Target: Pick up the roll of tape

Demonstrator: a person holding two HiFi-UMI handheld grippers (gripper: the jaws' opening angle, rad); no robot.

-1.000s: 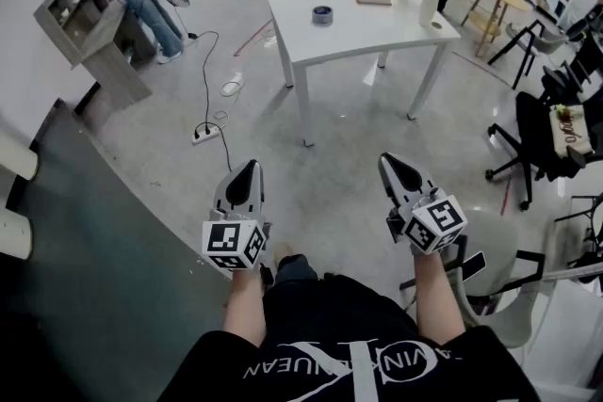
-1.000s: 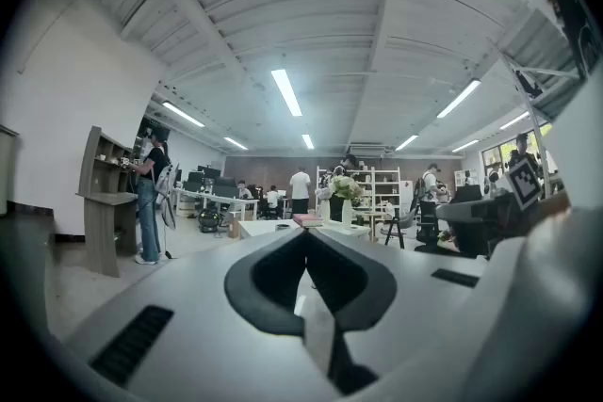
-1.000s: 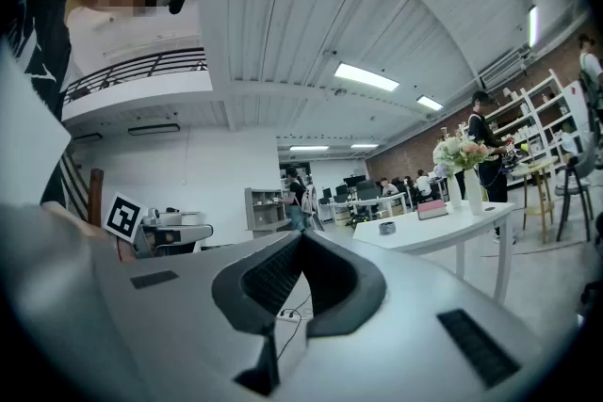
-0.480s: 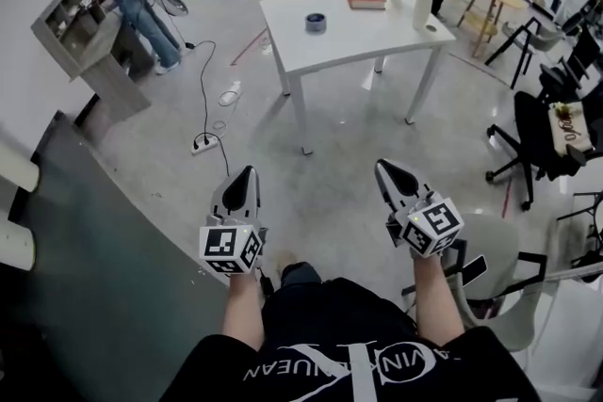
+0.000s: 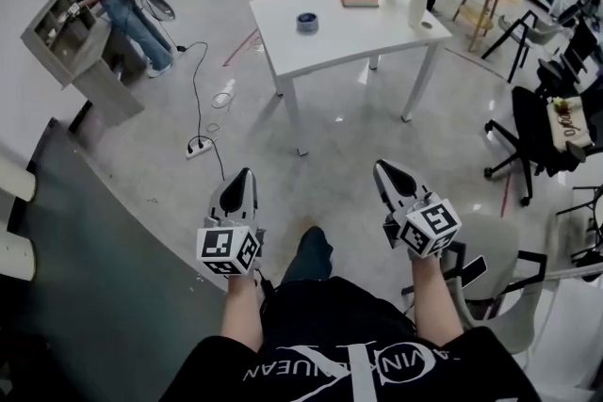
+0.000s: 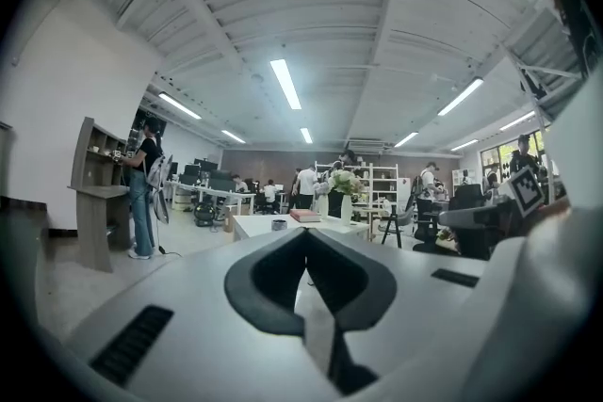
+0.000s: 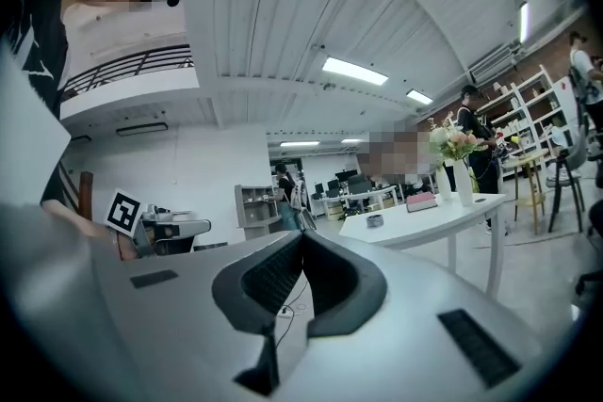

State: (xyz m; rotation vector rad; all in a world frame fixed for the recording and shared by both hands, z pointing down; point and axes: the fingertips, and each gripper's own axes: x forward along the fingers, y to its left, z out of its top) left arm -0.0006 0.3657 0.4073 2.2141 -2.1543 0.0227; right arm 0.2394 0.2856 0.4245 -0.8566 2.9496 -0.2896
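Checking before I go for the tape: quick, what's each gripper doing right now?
Left gripper: closed, holding nothing.
Right gripper: closed, holding nothing.

The left gripper (image 6: 305, 240) points level, with its two jaws closed tip to tip and nothing between them. Beyond the tips, well apart from the gripper, stands a white table (image 6: 252, 226). On the tabletop, a dark roll of tape (image 6: 279, 224) lies near the left end. A red book (image 6: 306, 216) lies just to its right, and a vase of flowers (image 6: 346, 201) stands further right. At the far left, a person (image 6: 143, 198) stands facing a wooden shelf unit (image 6: 92, 207). Strip lights (image 6: 285, 84) run along the ribbed ceiling.
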